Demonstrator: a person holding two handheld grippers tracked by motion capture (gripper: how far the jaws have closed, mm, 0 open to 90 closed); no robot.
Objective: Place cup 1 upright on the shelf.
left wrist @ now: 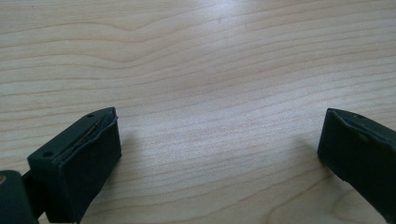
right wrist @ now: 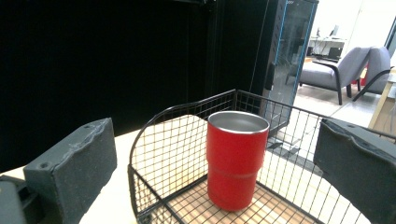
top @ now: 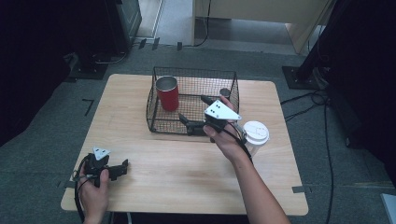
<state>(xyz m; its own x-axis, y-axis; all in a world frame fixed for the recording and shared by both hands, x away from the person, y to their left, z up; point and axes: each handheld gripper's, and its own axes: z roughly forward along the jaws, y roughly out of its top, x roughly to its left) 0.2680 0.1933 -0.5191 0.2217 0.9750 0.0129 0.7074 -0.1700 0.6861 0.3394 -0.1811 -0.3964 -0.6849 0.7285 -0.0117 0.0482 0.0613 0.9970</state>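
- High view shows a wooden table [top: 177,172] with a black wire basket [top: 156,122] standing toward 12 o'clock.
- Inside the basket, at its 9 o'clock corner, a red cup [top: 167,94] stands upright with its mouth open to the top.
- At 3 o'clock of the basket, just beside it on the table, stands a white paper cup [top: 256,133] with a lid on.
- Over the basket's near edge, the right gripper [top: 195,113] hangs with its jaws spread wide and holding nothing.
- Seen from the right gripper view, the red cup [right wrist: 236,160] sits between the two jaws but farther off, with a gap on both sides.
- Down at 7 o'clock, the left gripper [top: 122,168] rests low over the table, jaws also spread and empty, with only bare wood between them.
- I think the step now is reaching for the red cup.
- Next, the right gripper likely needs to slide forward toward 9 o'clock until the cup is between the jaws, then squeeze gently and lift it straight up over the wire wall.
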